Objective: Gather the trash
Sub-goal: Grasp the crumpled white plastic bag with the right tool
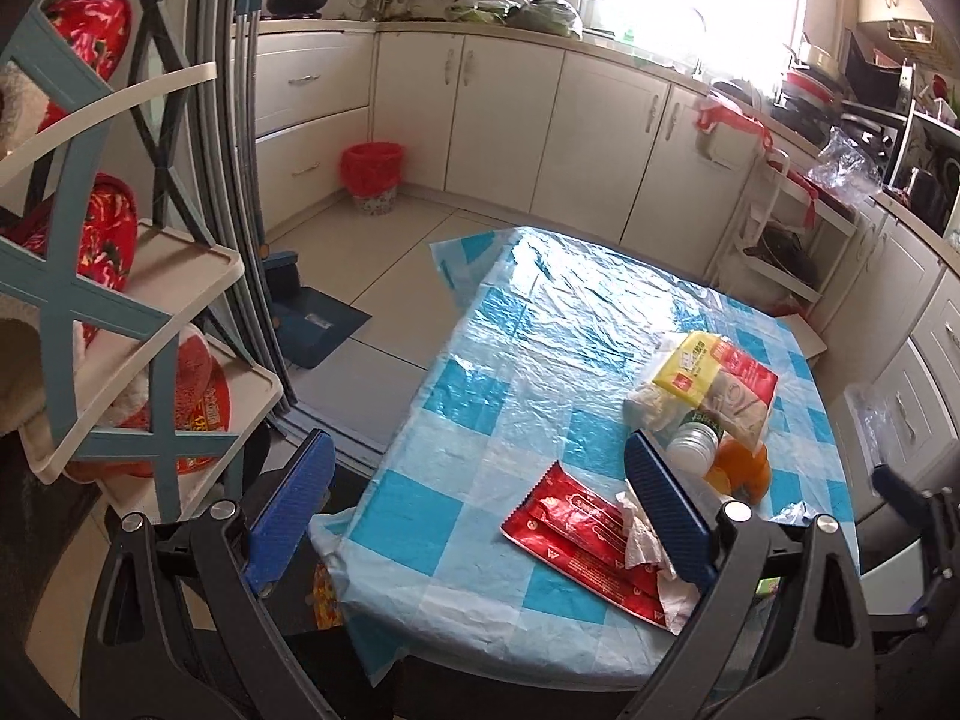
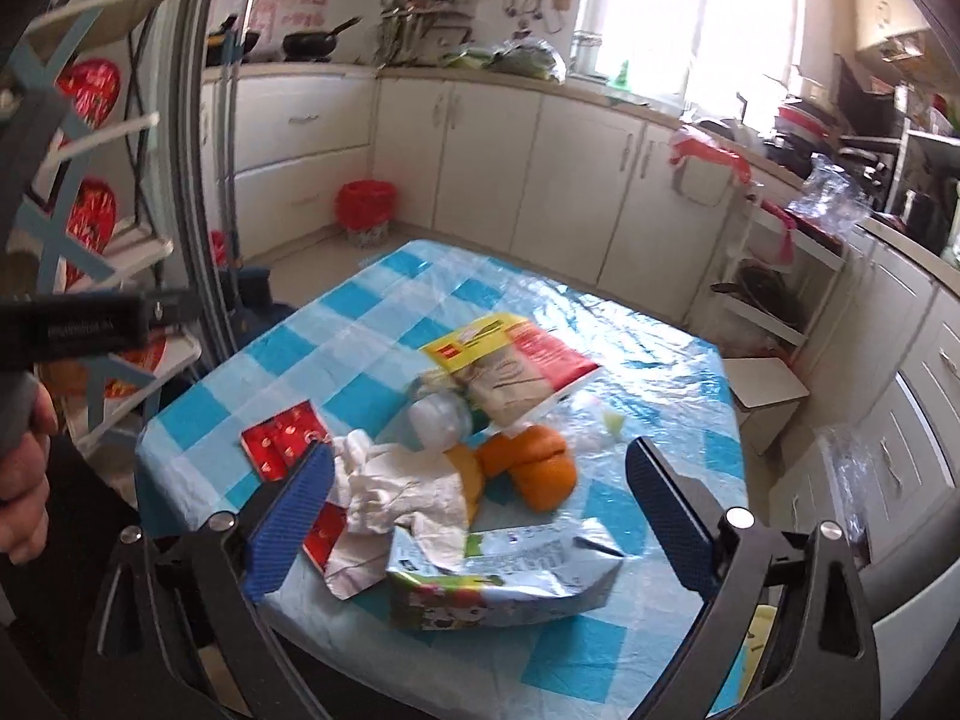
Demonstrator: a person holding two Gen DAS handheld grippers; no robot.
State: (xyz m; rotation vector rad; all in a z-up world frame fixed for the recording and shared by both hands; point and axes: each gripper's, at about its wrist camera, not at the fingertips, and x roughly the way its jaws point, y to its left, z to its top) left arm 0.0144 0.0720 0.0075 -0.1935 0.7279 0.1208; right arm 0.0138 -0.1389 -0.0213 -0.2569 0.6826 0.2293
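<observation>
A table under a blue-and-white checked plastic cloth [image 1: 480, 360] carries a pile of litter. In the right wrist view I see a crumpled white tissue [image 2: 408, 492], orange peel [image 2: 534, 468], a crushed drink carton [image 2: 498, 576], a red wrapper [image 2: 282, 438], a plastic bottle [image 2: 438, 417] and a yellow-red packet [image 2: 510, 366]. My right gripper [image 2: 480, 450] is open above the pile, and its pads press on nothing. My left gripper [image 1: 477, 444] is open over the table's near left edge, with the red wrapper [image 1: 582, 534] and tissue [image 1: 645, 531] beside its right finger.
A bin with a red liner [image 1: 372, 171] stands on the floor by the far cabinets. A shelf rack [image 1: 150, 312] holding red items is close on the left. A dustpan [image 1: 318, 324] lies on the floor. White cabinets [image 1: 888, 312] run along the right.
</observation>
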